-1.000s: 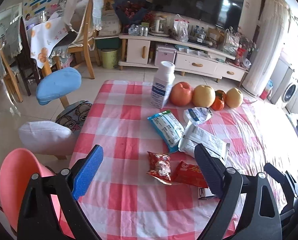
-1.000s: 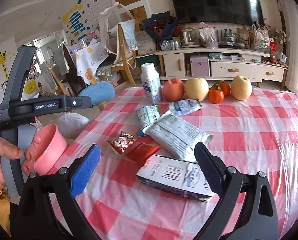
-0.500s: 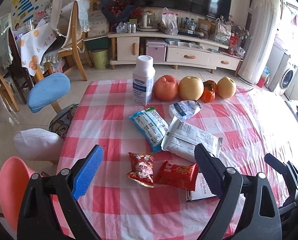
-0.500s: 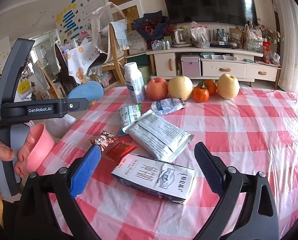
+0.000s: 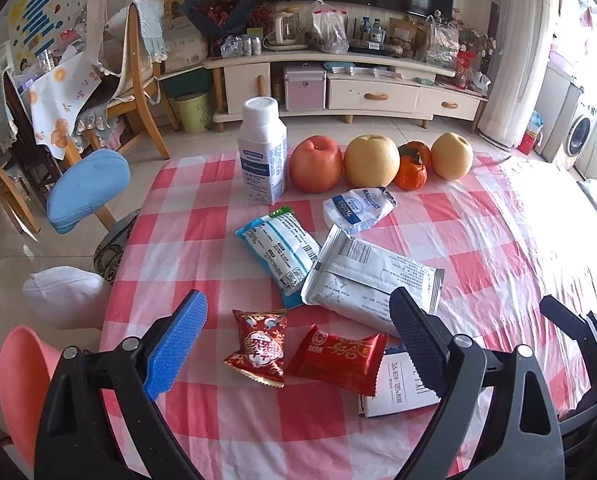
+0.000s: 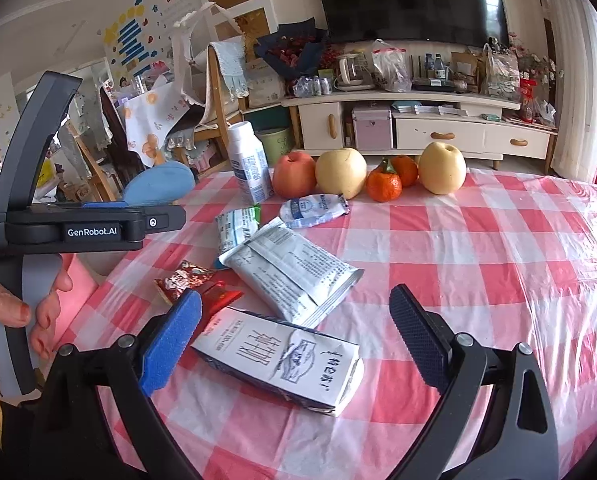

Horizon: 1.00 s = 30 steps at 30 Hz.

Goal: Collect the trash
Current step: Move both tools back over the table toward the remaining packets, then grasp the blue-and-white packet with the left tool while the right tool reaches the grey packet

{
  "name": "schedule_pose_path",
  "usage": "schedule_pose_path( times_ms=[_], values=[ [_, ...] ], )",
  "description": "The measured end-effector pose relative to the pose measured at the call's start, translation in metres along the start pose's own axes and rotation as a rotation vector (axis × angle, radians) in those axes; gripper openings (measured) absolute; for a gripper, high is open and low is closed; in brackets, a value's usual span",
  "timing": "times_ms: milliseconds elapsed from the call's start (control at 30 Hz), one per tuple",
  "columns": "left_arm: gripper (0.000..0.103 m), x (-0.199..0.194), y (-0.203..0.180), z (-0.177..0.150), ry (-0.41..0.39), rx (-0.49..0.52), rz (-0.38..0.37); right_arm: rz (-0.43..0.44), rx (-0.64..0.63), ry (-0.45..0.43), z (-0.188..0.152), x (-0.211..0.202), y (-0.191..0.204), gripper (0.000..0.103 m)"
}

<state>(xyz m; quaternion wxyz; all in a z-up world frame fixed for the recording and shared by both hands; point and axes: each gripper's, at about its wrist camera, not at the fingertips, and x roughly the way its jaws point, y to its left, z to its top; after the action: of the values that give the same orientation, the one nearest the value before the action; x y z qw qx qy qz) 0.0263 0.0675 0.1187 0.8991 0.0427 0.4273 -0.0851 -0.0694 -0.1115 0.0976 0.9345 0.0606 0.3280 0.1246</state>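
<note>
The left gripper (image 5: pixel 298 340) is wide open and holds nothing. It hangs over the near edge of the table (image 5: pixel 498 240), right above two small red snack packs (image 5: pixel 258 346) that lie side by side. The right gripper (image 6: pixel 294 338) is wide open too, with nothing in it. It hangs over a flat milk carton (image 6: pixel 282 360) that lies at the near edge, just beside the red packs. Past these, toward the middle of the table, lie a big white wrapper (image 5: pixel 372 280), a blue and white bag (image 5: pixel 280 248) that touches it, and a small squashed white pack (image 5: pixel 358 208). At the far edge stand a white bottle (image 5: pixel 263 152) and a row of fruit (image 5: pixel 372 162). The fruit is likely not trash. I think the job has barely begun, because all the wrappers are on the table and neither tool has picked one up. All of it is left to do. The pink thing (image 5: pixel 22 392) off the near left corner may be the bin, but I cannot tell. The right view shows a hand (image 6: pixel 14 312) that grips the handle of the left tool, and it shows the whole carton. The left view shows only a corner of that carton, but it shows both red packs fully and a washing machine (image 5: pixel 582 132) at the far right.
</note>
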Motion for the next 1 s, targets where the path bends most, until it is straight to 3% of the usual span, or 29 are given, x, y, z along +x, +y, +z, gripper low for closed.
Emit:
schedule_pose_path(
  times_ms=[667,1000],
  values=[
    [0.092,0.033,-0.011,0.017,0.039,-0.029,0.035,-0.018,-0.021,0.028,0.006,0.021,-0.012,0.096],
    [0.092,0.053,-0.001,0.024,0.069,-0.126,0.007,-0.021,-0.024,0.052,0.008,0.033,-0.015,0.096]
  ],
)
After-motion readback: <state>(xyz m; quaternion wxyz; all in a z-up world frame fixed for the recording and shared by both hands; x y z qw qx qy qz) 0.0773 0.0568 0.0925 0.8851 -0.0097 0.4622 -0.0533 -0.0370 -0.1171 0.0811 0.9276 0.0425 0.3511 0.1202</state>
